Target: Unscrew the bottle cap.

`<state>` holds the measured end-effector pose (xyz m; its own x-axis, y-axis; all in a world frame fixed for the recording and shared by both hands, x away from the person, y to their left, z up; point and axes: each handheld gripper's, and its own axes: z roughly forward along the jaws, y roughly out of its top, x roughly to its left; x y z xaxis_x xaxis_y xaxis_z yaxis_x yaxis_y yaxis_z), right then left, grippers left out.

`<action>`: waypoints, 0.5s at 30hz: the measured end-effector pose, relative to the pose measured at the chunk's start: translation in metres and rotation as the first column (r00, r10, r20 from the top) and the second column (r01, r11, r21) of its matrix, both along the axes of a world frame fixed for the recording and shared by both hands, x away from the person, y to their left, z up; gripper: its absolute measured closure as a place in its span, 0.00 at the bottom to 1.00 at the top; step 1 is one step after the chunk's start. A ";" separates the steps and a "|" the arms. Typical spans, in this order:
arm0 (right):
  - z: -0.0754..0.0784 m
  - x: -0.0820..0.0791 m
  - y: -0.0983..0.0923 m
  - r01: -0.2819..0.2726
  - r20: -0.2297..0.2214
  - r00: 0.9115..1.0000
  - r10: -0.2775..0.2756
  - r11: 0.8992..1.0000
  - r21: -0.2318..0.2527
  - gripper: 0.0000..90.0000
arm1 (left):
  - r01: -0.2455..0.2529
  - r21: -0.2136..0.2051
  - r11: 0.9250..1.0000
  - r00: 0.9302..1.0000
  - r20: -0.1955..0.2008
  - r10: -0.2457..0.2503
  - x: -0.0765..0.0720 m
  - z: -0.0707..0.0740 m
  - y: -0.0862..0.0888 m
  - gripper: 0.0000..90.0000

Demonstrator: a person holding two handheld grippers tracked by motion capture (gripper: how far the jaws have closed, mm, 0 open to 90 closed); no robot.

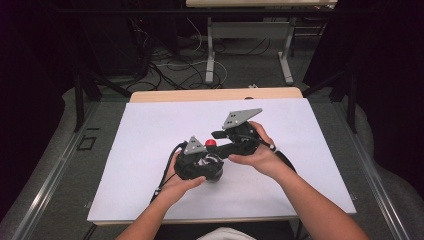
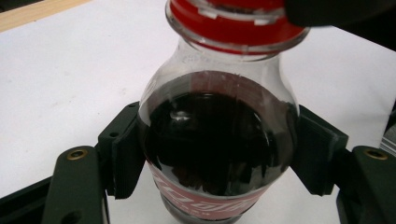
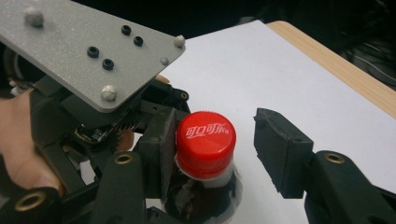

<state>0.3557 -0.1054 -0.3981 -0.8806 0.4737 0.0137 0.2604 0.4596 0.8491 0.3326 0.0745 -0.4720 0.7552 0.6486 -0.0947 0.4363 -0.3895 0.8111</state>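
Red is the cap (image 3: 205,137) on the cola bottle (image 2: 217,140), which stands on the white table (image 1: 150,130). The left gripper (image 2: 217,154) squeezes the bottle's sides. The right gripper (image 3: 215,144) sits around the cap, one jaw touching it, the other apart.

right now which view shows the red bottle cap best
The right gripper view: the red cap is seen from above, whole, white lettering readable, with the right tongs standing around it and a gap on one side. The left gripper view cuts it off at the top edge; the high view shows a red dot.
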 end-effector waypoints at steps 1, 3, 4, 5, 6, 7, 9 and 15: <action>0.000 -0.002 0.001 0.030 -0.003 1.000 -0.030 1.000 0.006 0.54 | -0.005 -0.004 1.000 1.000 -0.007 0.005 0.000 0.000 0.000 0.33; 0.001 -0.006 0.004 0.074 0.006 0.997 -0.074 0.997 0.011 0.54 | -0.006 -0.006 1.000 1.000 0.000 0.006 -0.001 0.000 0.000 0.33; 0.001 -0.008 0.006 0.096 0.001 0.995 -0.096 0.995 0.016 0.54 | -0.009 -0.006 1.000 1.000 0.000 0.009 -0.001 0.000 -0.001 0.33; 0.001 -0.009 0.008 0.117 -0.006 0.993 -0.117 0.993 0.013 0.56 | -0.011 -0.005 1.000 1.000 0.001 0.011 -0.001 0.000 -0.001 0.33; 0.001 -0.010 0.010 0.130 -0.011 0.991 -0.130 0.991 0.007 0.57 | -0.012 -0.003 1.000 1.000 0.004 0.012 -0.001 0.000 -0.001 0.33; 0.001 -0.010 0.012 0.140 -0.015 0.990 -0.141 0.990 -0.003 0.59 | -0.013 0.003 1.000 1.000 -0.001 0.013 -0.001 0.000 -0.002 0.33; 0.001 -0.011 0.016 0.155 -0.029 0.987 -0.155 0.988 -0.019 0.63 | -0.008 0.003 1.000 1.000 0.003 0.008 -0.001 0.000 -0.002 0.33; 0.001 -0.009 0.023 0.157 -0.041 0.986 -0.160 0.986 -0.053 0.67 | -0.011 0.003 1.000 1.000 0.003 0.011 -0.001 -0.001 -0.002 0.33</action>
<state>0.3463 -0.0820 -0.3972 -0.7933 0.6084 0.0244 0.3706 0.4506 0.8122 0.3312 0.0724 -0.4729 0.7483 0.6570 -0.0911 0.4384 -0.3868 0.8113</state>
